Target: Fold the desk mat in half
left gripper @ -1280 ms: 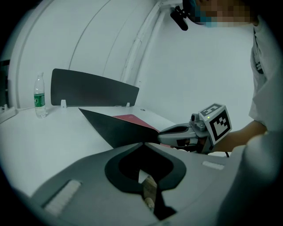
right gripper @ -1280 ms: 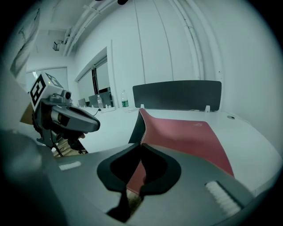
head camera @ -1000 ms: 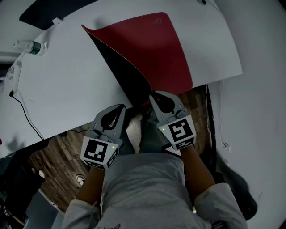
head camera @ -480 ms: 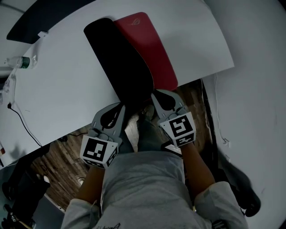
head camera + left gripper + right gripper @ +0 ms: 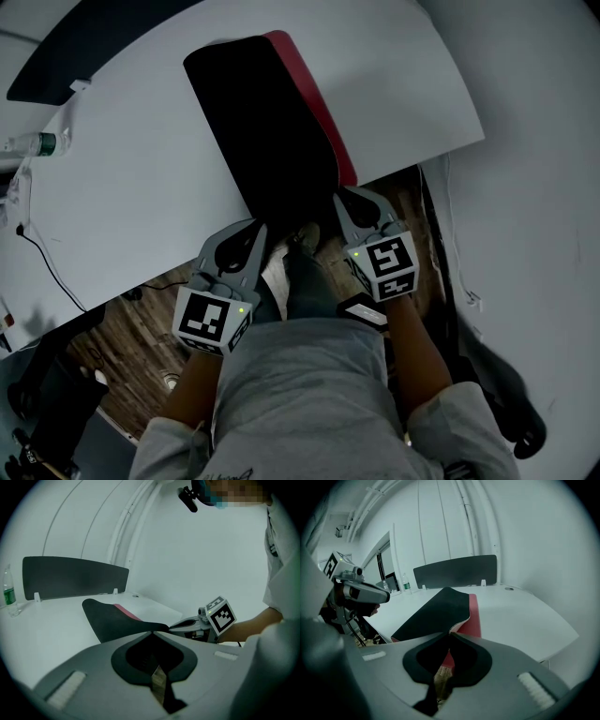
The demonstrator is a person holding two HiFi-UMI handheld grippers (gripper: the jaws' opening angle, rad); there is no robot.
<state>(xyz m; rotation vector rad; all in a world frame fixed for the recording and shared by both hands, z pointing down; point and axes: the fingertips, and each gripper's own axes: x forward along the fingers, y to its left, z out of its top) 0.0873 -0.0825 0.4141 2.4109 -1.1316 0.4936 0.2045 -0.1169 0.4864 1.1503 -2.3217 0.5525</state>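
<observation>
The desk mat (image 5: 262, 122) lies on the white desk (image 5: 122, 187), folded over so its black underside faces up. Only a thin red strip (image 5: 317, 89) of its top shows along the right side. My right gripper (image 5: 345, 197) is shut on the near corner of the folded-over flap, at the desk's front edge. My left gripper (image 5: 259, 227) is shut at the mat's near left end, where the fold meets the desk edge. In the left gripper view the black mat (image 5: 112, 618) runs up to my jaws. The right gripper view shows the black flap (image 5: 436, 613) above the red layer (image 5: 472, 616).
A dark partition panel (image 5: 84, 37) stands at the desk's far side. A water bottle (image 5: 28, 143) and a cable (image 5: 47, 234) sit at the left. The wooden floor (image 5: 112, 337) and the person's legs are below the desk's front edge.
The black flap has swung over to the right and now covers nearly all of the red face. My right gripper has moved right with the corner; the left stays by the fold.
</observation>
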